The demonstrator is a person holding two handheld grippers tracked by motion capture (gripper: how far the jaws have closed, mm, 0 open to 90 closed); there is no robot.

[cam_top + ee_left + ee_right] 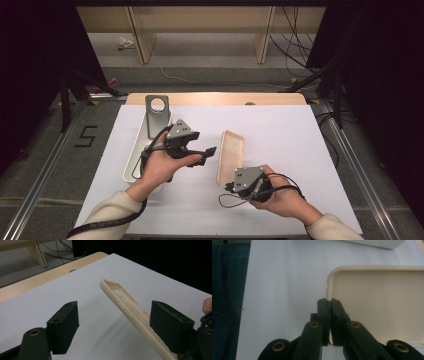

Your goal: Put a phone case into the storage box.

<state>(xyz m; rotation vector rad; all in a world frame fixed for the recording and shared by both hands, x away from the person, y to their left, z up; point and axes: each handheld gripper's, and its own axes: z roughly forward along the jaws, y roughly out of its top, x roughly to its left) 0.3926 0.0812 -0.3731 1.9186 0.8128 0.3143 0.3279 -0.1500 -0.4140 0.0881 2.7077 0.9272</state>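
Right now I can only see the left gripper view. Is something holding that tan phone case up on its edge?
Observer: Yes. The right hand-held gripper is shut on the rim of the phone case, near one corner.
Operator: Whose hand is that at the side of my picture?
Observer: In the high view it is the person's right hand, which holds that gripper at the near end of the case.
Operator: What's behind my gripper?
Observer: A long white tray lies on the table, partly under the person's left hand.
Operator: Is anything in it?
Observer: A grey metal plate with a round hole sticks up at its far end.
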